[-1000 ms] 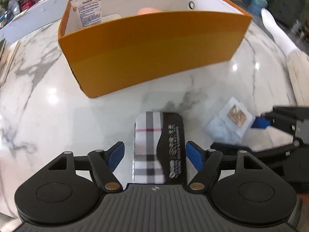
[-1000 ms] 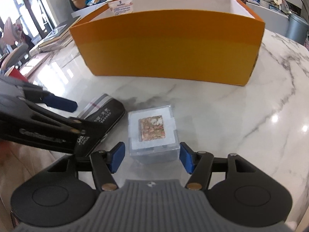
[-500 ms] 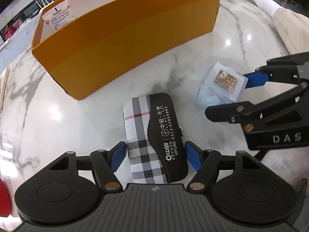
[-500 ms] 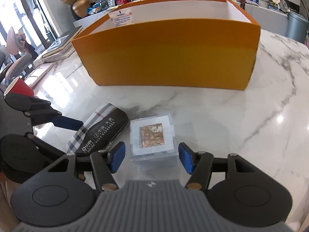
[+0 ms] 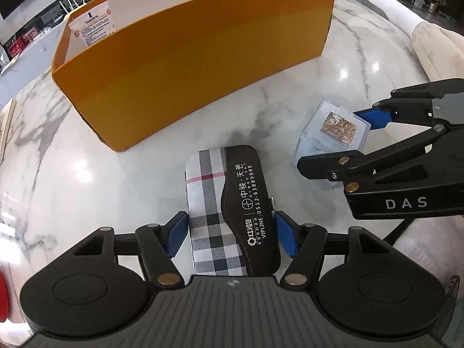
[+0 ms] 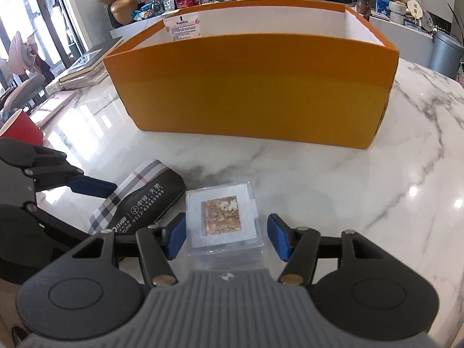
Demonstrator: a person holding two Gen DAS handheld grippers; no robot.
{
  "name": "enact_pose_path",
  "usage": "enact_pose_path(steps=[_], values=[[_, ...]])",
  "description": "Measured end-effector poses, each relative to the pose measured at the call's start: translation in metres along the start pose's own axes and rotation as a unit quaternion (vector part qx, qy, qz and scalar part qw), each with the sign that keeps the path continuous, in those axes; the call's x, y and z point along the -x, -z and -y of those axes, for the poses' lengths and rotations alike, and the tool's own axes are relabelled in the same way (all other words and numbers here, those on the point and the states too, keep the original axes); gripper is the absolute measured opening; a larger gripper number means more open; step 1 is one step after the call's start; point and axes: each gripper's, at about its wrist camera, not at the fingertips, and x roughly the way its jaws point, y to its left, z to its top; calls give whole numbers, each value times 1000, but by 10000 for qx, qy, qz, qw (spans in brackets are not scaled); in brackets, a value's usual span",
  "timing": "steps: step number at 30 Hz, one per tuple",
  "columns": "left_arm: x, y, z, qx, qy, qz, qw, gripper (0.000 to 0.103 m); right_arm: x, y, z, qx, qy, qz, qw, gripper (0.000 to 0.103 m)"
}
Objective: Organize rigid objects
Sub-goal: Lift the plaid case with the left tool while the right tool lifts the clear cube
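The left gripper (image 5: 230, 233) has its jaws set on either side of the plaid case (image 5: 232, 208), the blue pads (image 5: 177, 233) touching or all but touching its long edges near the end closest to the camera. It looks clamped on the case, though whether the case is lifted off the marble table (image 5: 87, 174) I cannot tell. Gripping it across the narrow width makes sense: the long, stiff body then points straight ahead of the jaws, toward the orange box (image 5: 197, 58) just beyond its far end.

The right gripper (image 6: 226, 233) straddles the clear plastic cube (image 6: 224, 220), which sits on the table between the jaws. The pad left of the cube is close against its side, while the pad on the right stands visibly apart, so the jaws are open and not yet holding. The cube is centred well back between them, probably so the flat walls meet the pads squarely.

The box lies ahead of both pairs of jaws, and both things are outside it. Its inside is mostly hidden by the near wall; only a printed packet (image 6: 184, 29) shows above the rim at the far left corner. The near ends of case and cube are cut off by each gripper's body, and the cube's contents are hard to make out beyond a patterned square.
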Motion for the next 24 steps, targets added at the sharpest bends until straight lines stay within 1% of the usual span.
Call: enact_pose_path(steps=[1, 10, 14, 19, 24], values=[[0, 0, 0, 18, -2, 8, 10000, 74, 0, 0, 0, 3, -21, -5, 10000, 51], [10, 3, -10, 468, 107, 226, 9986, 74, 2, 1, 0, 8, 2, 10, 10000, 49], [14, 4, -14, 654, 198, 295, 9972, 74, 8, 1, 1, 7, 21, 88, 10000, 49], [20, 7, -16, 788, 267, 395, 9958, 74, 14, 3, 1, 1, 32, 127, 9999, 49], [30, 6, -21, 1047, 343, 519, 9926, 73, 22, 4, 2, -41, 17, 185, 9998, 49]])
